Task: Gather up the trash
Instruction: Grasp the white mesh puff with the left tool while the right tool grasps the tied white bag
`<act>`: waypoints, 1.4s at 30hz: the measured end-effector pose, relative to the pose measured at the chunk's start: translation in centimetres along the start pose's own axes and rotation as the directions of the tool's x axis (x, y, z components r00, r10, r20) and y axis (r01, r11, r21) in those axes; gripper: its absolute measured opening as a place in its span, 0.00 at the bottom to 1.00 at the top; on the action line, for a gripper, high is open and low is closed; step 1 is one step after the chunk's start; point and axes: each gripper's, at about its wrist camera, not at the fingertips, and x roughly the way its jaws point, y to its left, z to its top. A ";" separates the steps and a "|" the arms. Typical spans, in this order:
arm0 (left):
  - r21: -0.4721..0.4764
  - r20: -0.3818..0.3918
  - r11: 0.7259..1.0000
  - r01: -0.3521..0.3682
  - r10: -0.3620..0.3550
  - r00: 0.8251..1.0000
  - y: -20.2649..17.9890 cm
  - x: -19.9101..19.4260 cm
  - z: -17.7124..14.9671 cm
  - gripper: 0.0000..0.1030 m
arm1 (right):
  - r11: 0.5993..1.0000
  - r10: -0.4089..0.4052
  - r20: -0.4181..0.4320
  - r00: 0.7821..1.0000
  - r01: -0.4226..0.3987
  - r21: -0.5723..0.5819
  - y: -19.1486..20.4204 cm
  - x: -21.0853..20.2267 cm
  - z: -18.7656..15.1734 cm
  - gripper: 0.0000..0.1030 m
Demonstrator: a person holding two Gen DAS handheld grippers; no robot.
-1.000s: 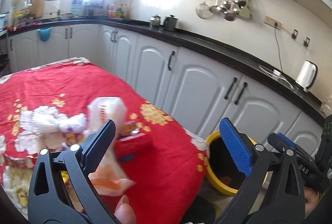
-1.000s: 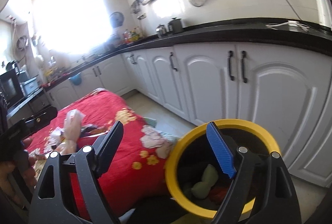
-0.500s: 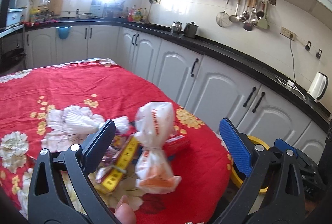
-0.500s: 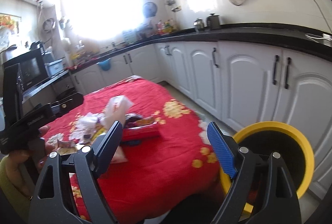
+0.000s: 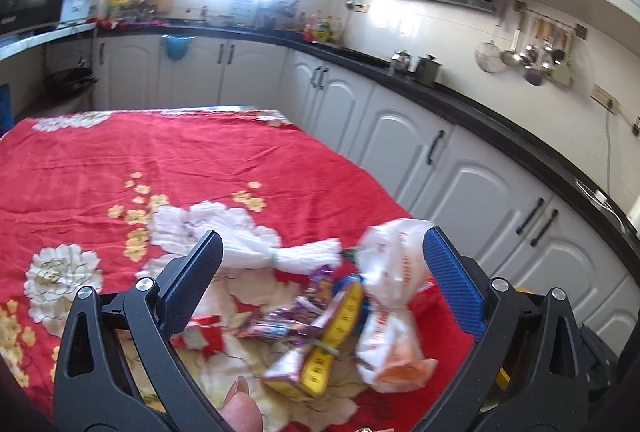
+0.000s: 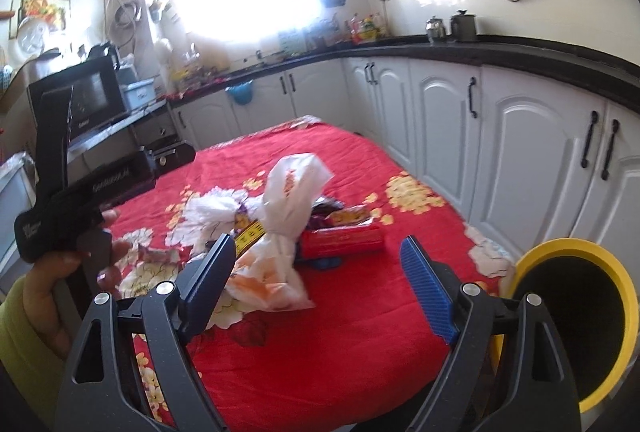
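We find both grippers, left (image 5: 320,264) and right (image 6: 318,264), spread wide, holding nothing. The knotted white plastic bag (image 6: 286,228) lies on the red floral tablecloth (image 6: 320,344) (among wrappers); the yellow-rimmed round bin (image 6: 576,324) stands at three o'clock.

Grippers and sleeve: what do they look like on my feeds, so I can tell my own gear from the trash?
Both are black plastic clamp frames with triangular cut-outs, silver rivets and ribbed blue pads: left gripper, right gripper. The right wrist view shows the left one's black handle with pale lettering, held by a hand in a yellow-green sleeve. No cables visible.
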 end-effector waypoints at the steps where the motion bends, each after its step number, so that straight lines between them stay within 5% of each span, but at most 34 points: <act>1: -0.011 -0.007 1.000 -0.013 0.013 1.000 0.6 0.3 0.1 0.89 | 1.000 0.005 -0.011 1.000 -0.006 -0.003 0.3 0.5 -0.1 0.79; 10: -0.076 -0.083 0.994 -0.079 0.073 0.994 4.6 2.8 -0.4 0.89 | 0.999 0.041 -0.094 0.995 -0.042 -0.013 1.9 4.6 -1.0 0.79; 16: -0.148 -0.206 0.983 -0.107 0.075 0.976 7.0 6.1 -0.8 0.89 | 0.999 0.051 -0.172 0.984 -0.050 0.006 1.5 7.5 -2.5 0.78; 26: -0.325 -0.309 0.937 -0.127 0.022 0.951 10.3 10.7 0.0 0.88 | 0.993 0.112 -0.240 0.964 -0.101 0.061 1.1 9.5 -3.6 0.56; 32: -0.370 -0.347 0.919 -0.135 -0.002 0.938 10.9 12.2 -0.2 0.68 | 0.990 0.142 -0.259 0.956 -0.134 0.050 1.5 9.4 -4.0 0.39; 35: -0.362 -0.364 0.922 -0.137 -0.005 0.931 10.9 12.8 -0.5 0.53 | 0.991 0.137 -0.256 0.957 -0.132 0.037 1.7 9.3 -4.1 0.35; 37: -0.351 -0.371 0.927 -0.133 -0.007 0.928 10.8 12.9 -0.8 0.32 | 0.991 0.135 -0.249 0.959 -0.131 0.031 1.9 9.1 -4.2 0.33; 42: -0.354 -0.357 0.929 -0.103 -0.033 0.933 11.1 12.5 -1.1 0.13 | 0.990 0.139 -0.222 0.965 -0.142 0.003 2.4 8.2 -4.4 0.28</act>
